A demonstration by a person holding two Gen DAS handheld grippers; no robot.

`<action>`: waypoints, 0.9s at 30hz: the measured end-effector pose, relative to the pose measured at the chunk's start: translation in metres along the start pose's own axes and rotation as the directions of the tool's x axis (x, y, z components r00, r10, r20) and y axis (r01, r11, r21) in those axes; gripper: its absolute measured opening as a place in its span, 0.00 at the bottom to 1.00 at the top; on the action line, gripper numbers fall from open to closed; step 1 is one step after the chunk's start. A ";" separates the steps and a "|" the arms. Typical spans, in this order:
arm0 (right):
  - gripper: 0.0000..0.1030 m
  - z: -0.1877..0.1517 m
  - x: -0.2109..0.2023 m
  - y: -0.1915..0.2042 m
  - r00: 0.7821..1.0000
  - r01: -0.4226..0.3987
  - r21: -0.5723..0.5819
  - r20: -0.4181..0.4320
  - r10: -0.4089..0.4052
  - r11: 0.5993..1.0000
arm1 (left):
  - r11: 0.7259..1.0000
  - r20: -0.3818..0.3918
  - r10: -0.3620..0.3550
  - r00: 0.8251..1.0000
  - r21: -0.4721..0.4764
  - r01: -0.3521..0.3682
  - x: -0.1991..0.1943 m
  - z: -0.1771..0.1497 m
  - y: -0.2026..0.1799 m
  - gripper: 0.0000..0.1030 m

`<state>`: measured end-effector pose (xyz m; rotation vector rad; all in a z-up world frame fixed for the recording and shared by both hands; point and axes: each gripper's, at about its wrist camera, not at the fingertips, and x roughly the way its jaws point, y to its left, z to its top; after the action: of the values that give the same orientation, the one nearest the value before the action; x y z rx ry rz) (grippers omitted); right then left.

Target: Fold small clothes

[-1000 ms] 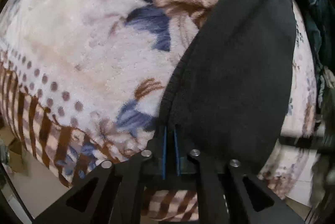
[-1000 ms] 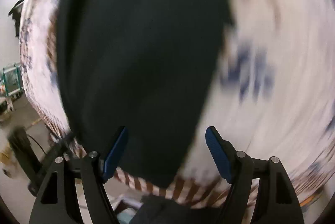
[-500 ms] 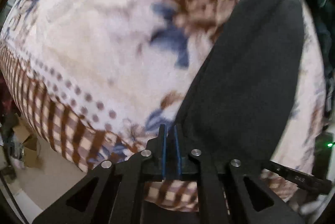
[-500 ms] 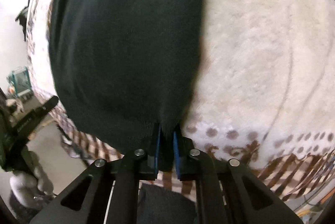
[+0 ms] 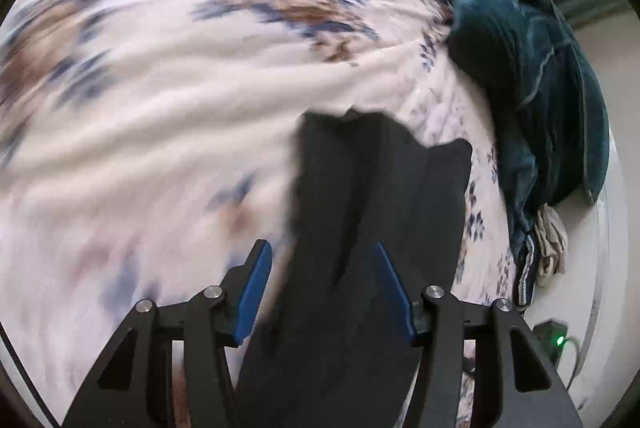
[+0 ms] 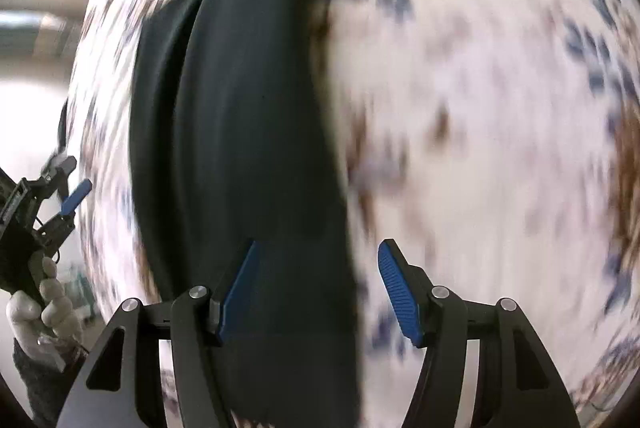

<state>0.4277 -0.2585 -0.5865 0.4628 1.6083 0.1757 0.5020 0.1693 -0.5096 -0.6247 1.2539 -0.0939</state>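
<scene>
Tongs on both sides gape wide, gripping nothing: left tongs (image 5: 320,284) and right tongs (image 6: 320,288) hover over the black garment (image 5: 372,196) lying folded on the floral blanket (image 5: 160,108).

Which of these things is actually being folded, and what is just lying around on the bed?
Part of the job:
- black garment, lying on the floral blanket
- left gripper, jaws open
- right gripper, jaws open

Just lying about:
- teal velvety cloth heap
- beige cloth
- device with green light
</scene>
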 end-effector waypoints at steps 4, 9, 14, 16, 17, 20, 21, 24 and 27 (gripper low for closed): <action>0.62 0.084 0.016 -0.008 0.994 -0.094 0.094 0.072 0.088 0.991 | 0.996 -0.067 0.016 0.998 0.094 -0.010 0.051 0.033 -0.011 0.42; 0.41 0.136 0.044 -0.012 0.974 -0.218 0.150 0.093 0.206 0.964 | 0.968 0.003 0.069 0.998 0.240 -0.068 0.043 0.040 -0.014 0.03; 0.20 0.138 0.032 -0.014 0.982 -0.143 0.093 0.139 0.130 0.985 | 0.953 0.009 0.130 0.991 0.275 -0.127 0.040 0.069 0.002 0.00; 0.20 0.138 0.029 -0.016 0.987 -0.112 0.094 0.123 0.100 0.989 | 0.955 0.007 0.182 0.983 0.237 -0.178 0.044 0.085 0.019 0.00; 0.20 0.139 0.026 -0.016 0.992 -0.067 0.077 0.115 0.058 0.995 | 0.977 -0.027 0.140 0.990 0.169 -0.133 0.042 0.091 0.029 0.00; 0.29 0.144 0.022 -0.007 0.996 -0.052 0.067 0.073 0.047 0.996 | 0.993 -0.090 -0.045 0.995 0.103 0.055 0.029 0.079 0.037 0.06; 0.41 0.143 0.019 -0.005 0.997 -0.059 0.060 0.055 0.056 0.996 | 0.989 -0.116 -0.086 0.989 0.108 0.099 0.026 0.064 0.034 0.10; 0.65 0.119 0.013 0.001 0.993 -0.121 0.027 0.018 0.121 0.992 | 0.988 -0.206 -0.099 0.974 0.094 0.120 0.035 0.020 0.034 0.38; 0.65 0.092 0.021 0.003 0.992 -0.119 0.055 -0.033 0.121 0.991 | 0.992 -0.238 -0.113 0.965 0.035 0.125 0.049 -0.014 0.041 0.36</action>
<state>0.5179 -0.2627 -0.6135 0.6007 1.6243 0.2333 0.4943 0.1781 -0.5738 -0.6595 1.4376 -0.3061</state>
